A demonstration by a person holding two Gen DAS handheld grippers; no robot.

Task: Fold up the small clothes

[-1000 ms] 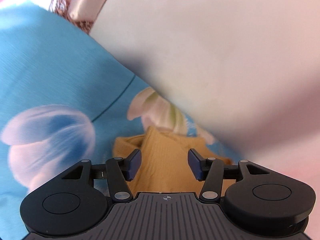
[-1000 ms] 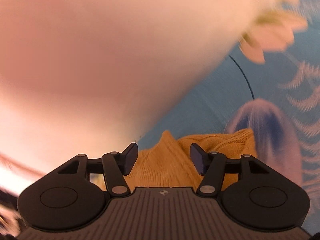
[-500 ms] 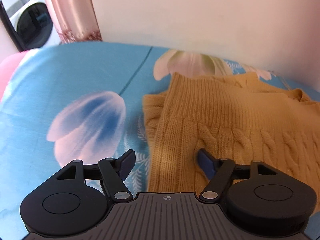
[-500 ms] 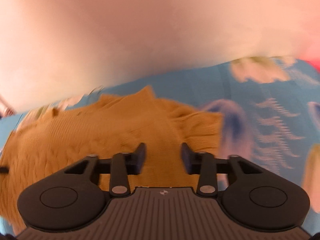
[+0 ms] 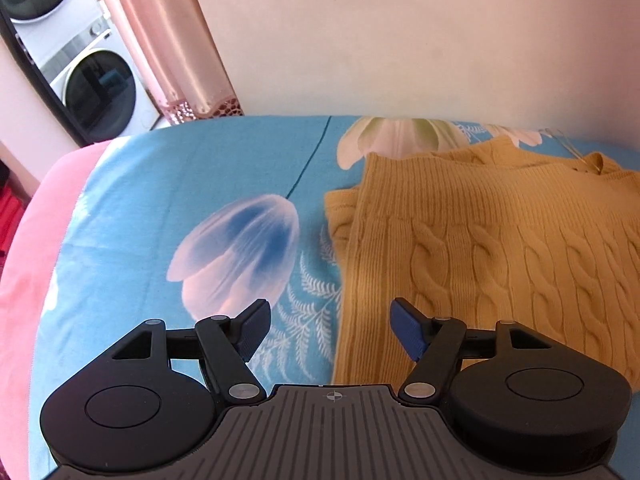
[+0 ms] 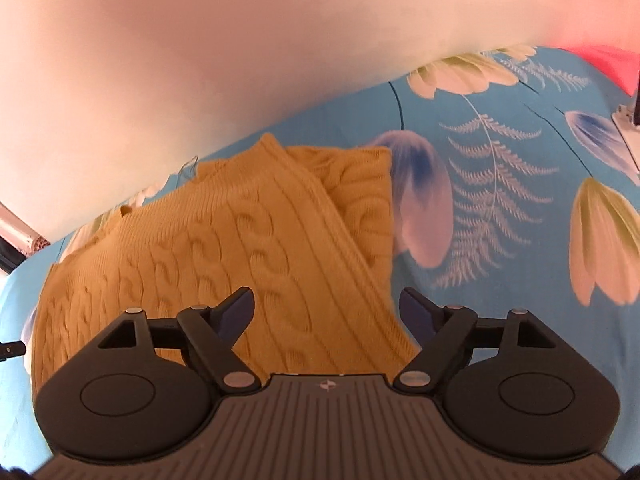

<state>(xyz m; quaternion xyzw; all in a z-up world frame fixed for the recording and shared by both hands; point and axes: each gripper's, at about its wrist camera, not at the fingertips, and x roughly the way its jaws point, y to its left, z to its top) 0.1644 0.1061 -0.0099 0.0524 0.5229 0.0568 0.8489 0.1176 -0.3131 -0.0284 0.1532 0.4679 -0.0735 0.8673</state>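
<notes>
From the left wrist we see our left gripper (image 5: 330, 326) with its fingers wide apart, holding nothing, above the left side of the folded mustard-yellow cable-knit sweater (image 5: 492, 248) lying near the far edge of the blue flowered bedsheet (image 5: 180, 200). From the right wrist we see our right gripper (image 6: 327, 312), fingers also apart and empty, over the sweater's (image 6: 224, 248) right edge.

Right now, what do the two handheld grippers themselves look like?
Both look identical. The left gripper and right gripper have matte black bodies with ribbed grey centre plates, a small crosshair mark, round black side housings, silver pivot pins and blue finger pads. No cables or sleeves show.
</notes>
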